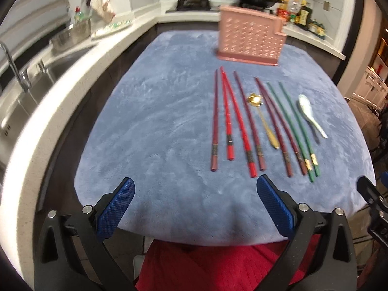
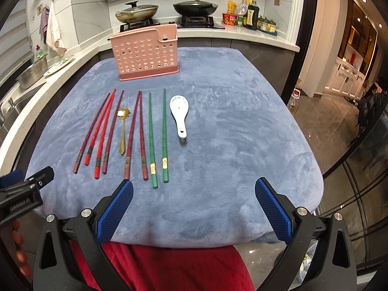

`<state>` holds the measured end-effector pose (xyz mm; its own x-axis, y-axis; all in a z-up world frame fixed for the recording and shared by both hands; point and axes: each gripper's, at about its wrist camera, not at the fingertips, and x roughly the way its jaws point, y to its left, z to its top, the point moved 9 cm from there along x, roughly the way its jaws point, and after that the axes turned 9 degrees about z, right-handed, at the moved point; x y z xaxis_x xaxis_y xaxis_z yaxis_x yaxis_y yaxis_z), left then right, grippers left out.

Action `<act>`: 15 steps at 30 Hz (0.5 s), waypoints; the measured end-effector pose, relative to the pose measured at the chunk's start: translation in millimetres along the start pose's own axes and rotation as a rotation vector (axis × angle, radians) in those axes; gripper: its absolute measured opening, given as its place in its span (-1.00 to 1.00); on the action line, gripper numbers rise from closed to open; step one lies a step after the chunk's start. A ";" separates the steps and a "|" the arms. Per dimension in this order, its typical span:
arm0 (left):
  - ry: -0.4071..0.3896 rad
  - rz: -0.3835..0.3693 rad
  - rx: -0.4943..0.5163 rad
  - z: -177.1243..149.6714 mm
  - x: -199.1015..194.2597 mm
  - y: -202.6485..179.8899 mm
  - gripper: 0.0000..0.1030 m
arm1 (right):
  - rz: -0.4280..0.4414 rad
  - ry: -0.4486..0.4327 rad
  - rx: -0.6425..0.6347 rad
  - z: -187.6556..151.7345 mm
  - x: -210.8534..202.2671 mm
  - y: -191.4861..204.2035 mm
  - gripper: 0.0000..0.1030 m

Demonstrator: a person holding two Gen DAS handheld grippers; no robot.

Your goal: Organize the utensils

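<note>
A pink perforated utensil holder (image 2: 145, 53) (image 1: 251, 41) stands upright at the far side of the blue cloth (image 2: 230, 126). In front of it lie several chopsticks in a row: dark red and bright red ones (image 2: 101, 131) (image 1: 228, 118), then two green ones (image 2: 157, 135) (image 1: 293, 128). A gold spoon (image 2: 123, 131) (image 1: 263, 121) lies among the red ones, and a white ceramic spoon (image 2: 180, 114) (image 1: 311, 116) lies at the right end. My left gripper (image 1: 195, 189) and right gripper (image 2: 194, 191) hover open at the near edge, holding nothing.
A white counter with a sink (image 1: 36, 77) runs along the left. Behind are a stove with two pans (image 2: 165, 12) and bottles (image 2: 247, 14). The other gripper shows at the left edge (image 2: 24, 189). A red garment (image 2: 169, 266) lies below the table edge.
</note>
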<state>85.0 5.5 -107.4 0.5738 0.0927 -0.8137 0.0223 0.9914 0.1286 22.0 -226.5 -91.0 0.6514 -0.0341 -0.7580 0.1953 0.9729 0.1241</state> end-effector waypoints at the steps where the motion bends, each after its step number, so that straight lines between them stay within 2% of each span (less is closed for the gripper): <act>1: 0.012 -0.001 -0.009 1.5 7.7 2.4 0.86 | -0.001 0.005 0.004 0.6 4.0 -2.1 0.87; 7: 0.042 0.027 0.013 7.9 46.2 2.9 0.82 | -0.003 0.047 0.018 2.4 32.4 -9.8 0.87; 12: 0.085 0.007 0.022 10.3 72.1 -2.9 0.55 | 0.000 0.066 0.023 7.2 51.8 -12.4 0.87; 14: 0.101 -0.006 0.028 9.8 79.6 -4.9 0.37 | 0.002 0.071 0.025 10.6 58.8 -13.0 0.87; 15: 0.110 -0.013 0.030 9.5 83.1 -5.9 0.35 | 0.002 0.073 0.025 12.7 62.2 -13.0 0.87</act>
<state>140.4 6.6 -170.4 0.4802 0.0911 -0.8724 0.0542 0.9896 0.1332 69.3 -244.2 -131.6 0.5972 -0.0143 -0.8019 0.2127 0.9669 0.1412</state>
